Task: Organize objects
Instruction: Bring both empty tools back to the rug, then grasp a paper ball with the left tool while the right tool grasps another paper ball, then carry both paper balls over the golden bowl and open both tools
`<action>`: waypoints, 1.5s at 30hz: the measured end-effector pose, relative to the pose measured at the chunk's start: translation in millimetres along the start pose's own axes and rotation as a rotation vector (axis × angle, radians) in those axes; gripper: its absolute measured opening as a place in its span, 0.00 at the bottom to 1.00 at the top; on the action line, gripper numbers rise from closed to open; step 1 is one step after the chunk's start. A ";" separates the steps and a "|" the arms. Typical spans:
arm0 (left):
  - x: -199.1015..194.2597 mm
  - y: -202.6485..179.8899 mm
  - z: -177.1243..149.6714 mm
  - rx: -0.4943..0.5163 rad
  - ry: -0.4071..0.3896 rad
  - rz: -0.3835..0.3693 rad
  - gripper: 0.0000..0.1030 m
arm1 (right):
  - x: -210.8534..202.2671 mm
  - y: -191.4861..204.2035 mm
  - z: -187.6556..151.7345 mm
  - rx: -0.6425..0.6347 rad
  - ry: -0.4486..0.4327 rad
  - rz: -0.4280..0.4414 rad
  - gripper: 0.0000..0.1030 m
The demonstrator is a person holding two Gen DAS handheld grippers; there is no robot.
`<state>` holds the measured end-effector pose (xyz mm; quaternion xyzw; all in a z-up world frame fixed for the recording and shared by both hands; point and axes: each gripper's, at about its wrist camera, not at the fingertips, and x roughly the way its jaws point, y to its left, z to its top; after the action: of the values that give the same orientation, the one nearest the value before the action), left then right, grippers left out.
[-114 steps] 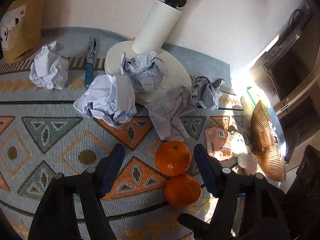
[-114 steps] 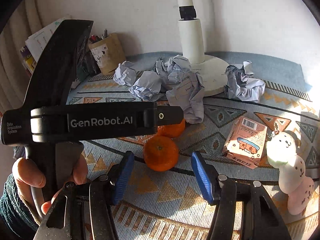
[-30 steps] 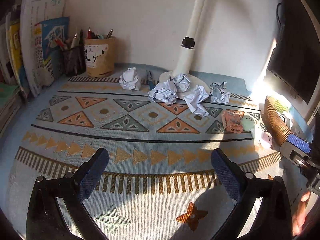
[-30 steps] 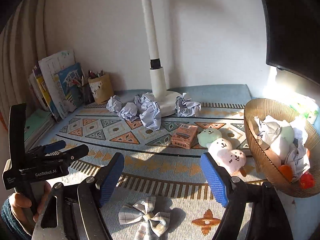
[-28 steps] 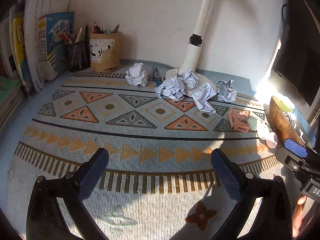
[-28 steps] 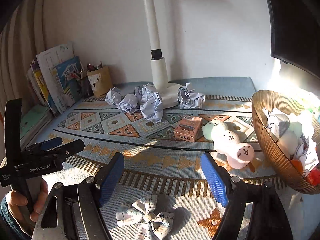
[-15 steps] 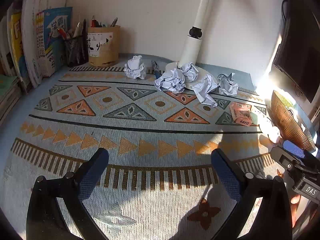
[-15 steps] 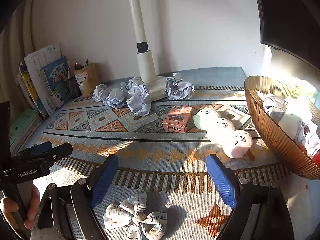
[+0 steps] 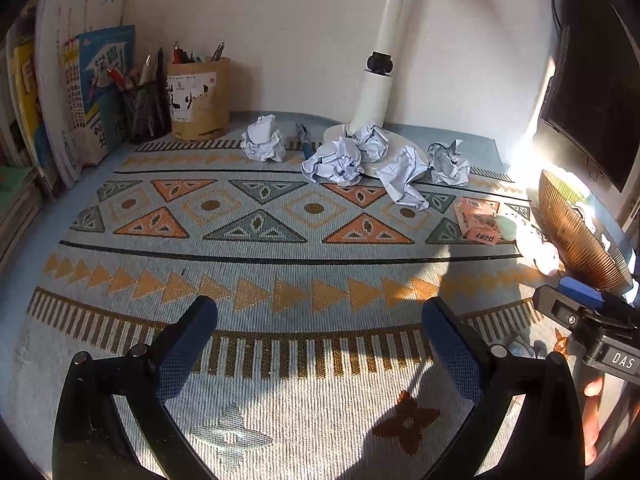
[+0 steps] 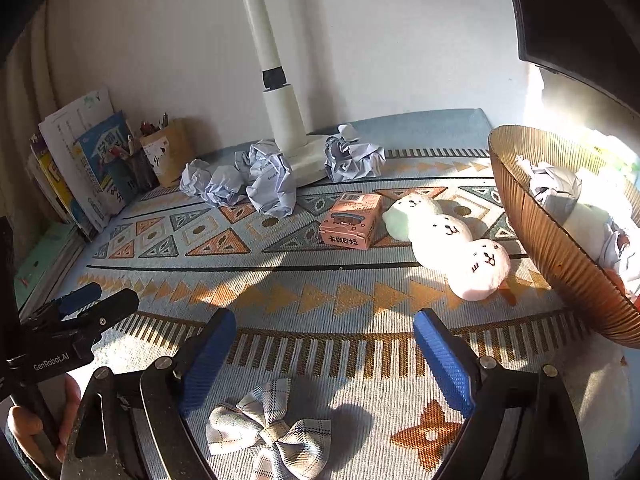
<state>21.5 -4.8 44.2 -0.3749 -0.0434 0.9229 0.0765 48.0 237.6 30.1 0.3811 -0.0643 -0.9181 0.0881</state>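
A plaid fabric bow (image 10: 272,436) lies on the patterned mat just below my right gripper (image 10: 325,320), whose blue-padded jaws stand wide open and empty. My left gripper (image 9: 320,312) is also open and empty over bare mat. Several crumpled paper balls (image 9: 336,160) sit around the white lamp base (image 10: 308,160). A pink box (image 10: 352,220) and a three-ball plush toy (image 10: 448,236) lie beside the amber ribbed bowl (image 10: 560,248). The bowl holds crumpled paper and something orange.
A pen holder (image 9: 198,98) and upright books (image 9: 68,92) stand at the back left. A dark monitor (image 9: 592,80) hangs over the right side. A blue pen (image 9: 304,142) lies near the lamp. Each gripper shows at the edge of the other's view, with a hand on it.
Both oranges that lay between the jaws seconds ago are off the mat. In the last second the right gripper sank toward the bow and its jaws widened. The left gripper kept almost still.
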 end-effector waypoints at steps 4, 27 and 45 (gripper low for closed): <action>-7.2 16.8 28.0 -0.011 0.014 -0.031 0.99 | 12.5 0.6 16.9 0.052 0.088 0.082 0.87; 156.5 77.0 151.5 -0.017 0.148 -0.074 0.72 | 187.3 131.6 131.2 -0.183 0.158 0.024 0.52; 17.0 39.1 91.5 0.063 0.039 -0.193 0.41 | 26.9 99.0 93.2 -0.242 0.045 0.112 0.43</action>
<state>-58.7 -42.5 92.6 -0.3843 -0.0486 0.9047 0.1776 -25.8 140.0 95.3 0.3840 0.0276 -0.9040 0.1860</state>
